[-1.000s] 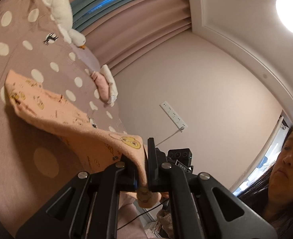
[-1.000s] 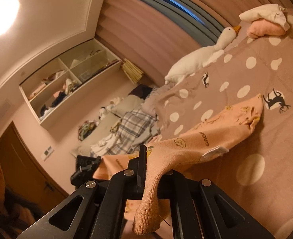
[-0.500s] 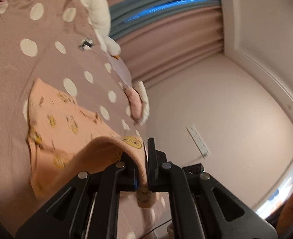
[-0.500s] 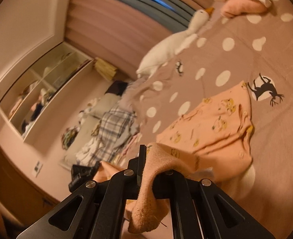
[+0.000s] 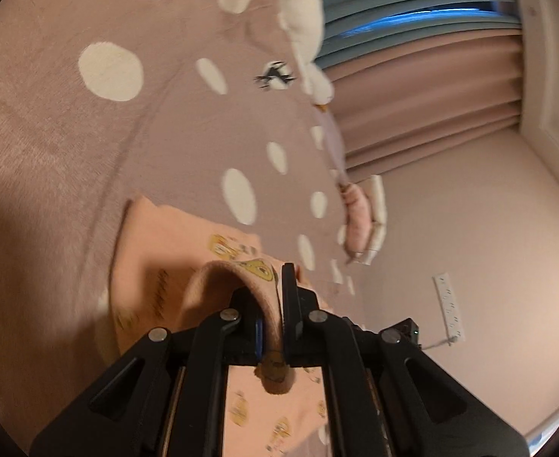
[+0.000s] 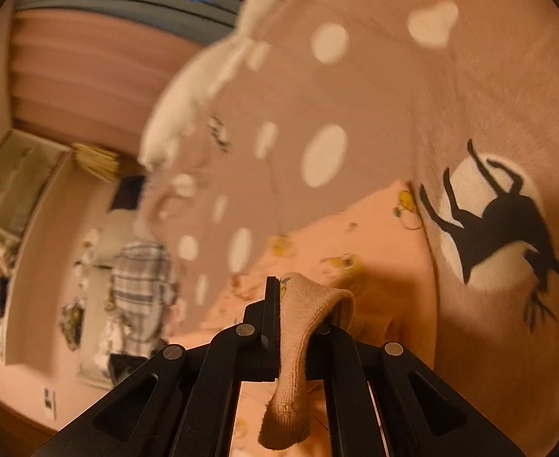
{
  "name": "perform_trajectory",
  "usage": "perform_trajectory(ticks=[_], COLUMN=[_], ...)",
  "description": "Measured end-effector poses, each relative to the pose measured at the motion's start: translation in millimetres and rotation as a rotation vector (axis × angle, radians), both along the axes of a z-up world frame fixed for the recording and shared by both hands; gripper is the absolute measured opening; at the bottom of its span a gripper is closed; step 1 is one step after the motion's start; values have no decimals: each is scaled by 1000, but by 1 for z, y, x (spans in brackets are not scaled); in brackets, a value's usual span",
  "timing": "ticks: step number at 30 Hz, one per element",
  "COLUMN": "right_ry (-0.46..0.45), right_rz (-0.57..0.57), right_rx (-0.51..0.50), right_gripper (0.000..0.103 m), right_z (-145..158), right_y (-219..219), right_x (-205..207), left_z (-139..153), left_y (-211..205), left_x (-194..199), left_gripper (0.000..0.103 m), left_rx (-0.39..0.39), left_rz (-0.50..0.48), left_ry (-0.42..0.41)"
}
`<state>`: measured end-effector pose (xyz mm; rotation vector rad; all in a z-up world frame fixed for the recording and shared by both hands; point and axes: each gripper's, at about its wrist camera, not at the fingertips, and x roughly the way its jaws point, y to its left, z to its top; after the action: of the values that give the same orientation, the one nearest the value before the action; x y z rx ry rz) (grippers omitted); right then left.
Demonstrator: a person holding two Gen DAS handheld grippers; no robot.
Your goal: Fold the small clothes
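A small peach garment with yellow cartoon prints (image 5: 165, 251) lies on the dotted pink-brown bedspread (image 5: 51, 133). My left gripper (image 5: 273, 304) is shut on one ribbed edge of it, which folds over the rest. My right gripper (image 6: 298, 304) is shut on another ribbed edge (image 6: 290, 361) of the same garment (image 6: 355, 236), with the cloth hanging down between the fingers. Both grippers are low over the garment, close to the bed.
A white plush goose (image 5: 302, 11) (image 6: 203, 80) lies further up the bed. Folded pink and white clothes (image 5: 363, 217) sit near the wall. A plaid cloth pile (image 6: 142, 278) and wall shelves (image 6: 5, 190) are at the left. A black deer print (image 6: 496, 213) marks the bedspread.
Both grippers have carried the held edges forward and down over the garment, which was stretched in the air and now lies doubled over on the bed.
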<state>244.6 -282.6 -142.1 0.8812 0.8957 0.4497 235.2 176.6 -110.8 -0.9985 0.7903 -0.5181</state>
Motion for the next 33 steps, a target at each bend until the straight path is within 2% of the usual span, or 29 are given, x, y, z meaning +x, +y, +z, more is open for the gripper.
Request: perform_trajectory(ticks=[3, 5, 6, 7, 8, 9, 10, 12, 14, 17, 19, 23, 25, 27, 28, 29, 31, 33], right_ry=[33, 72, 98, 114, 137, 164, 174, 145, 75, -2, -38, -129, -162, -196, -207, -213, -202, -170], right_rz=[-3, -30, -42, -48, -57, -85, -110, -127, -154, -167, -118, 38, 113, 178, 205, 235, 278, 312], right_rx=[40, 68, 98, 123, 153, 187, 218, 246, 233, 208, 157, -20, -84, -203, -274, -351, -464, -557], right_gripper=[5, 5, 10, 22, 30, 46, 49, 49, 50, 51, 51, 51, 51, 51, 50, 48, 34, 28], right_z=[-4, -7, -10, -12, -15, -19, -20, -16, -6, 8, 17, 36, 40, 43, 44, 44, 39, 32], right_y=[-2, -8, -12, -15, -19, -25, -31, -38, -46, -51, -49, -25, -13, 10, 20, 32, 52, 69], right_x=[9, 16, 19, 22, 25, 27, 27, 25, 18, 4, -6, -34, -47, -58, -63, -66, -64, -57], left_z=[-6, -9, -9, -10, -11, -11, -11, -6, 1, 13, 20, 31, 35, 35, 33, 29, 19, 7], left_y=[2, 3, 5, 7, 10, 15, 20, 32, 42, 43, 30, -4, -26, -52, -62, -74, -87, -99], left_x=[15, 24, 28, 30, 32, 33, 33, 28, 22, 6, -2, -21, -29, -34, -34, -34, -24, -14], left_gripper=[5, 9, 12, 17, 34, 50, 54, 55, 55, 55, 55, 55, 54, 54, 54, 53, 53, 52], left_rx=[0, 22, 32, 49, 69, 81, 70, 78, 103, 152, 219, 337, 451, 578, 609, 633, 651, 677], left_rz=[13, 30, 41, 55, 77, 109, 130, 182, 210, 165, 101, -70, -139, -213, -244, -282, -322, -338], left_ry=[48, 90, 100, 115, 139, 159, 157, 149, 137, 106, 92, 29, -3, -32, -37, -40, -24, 3])
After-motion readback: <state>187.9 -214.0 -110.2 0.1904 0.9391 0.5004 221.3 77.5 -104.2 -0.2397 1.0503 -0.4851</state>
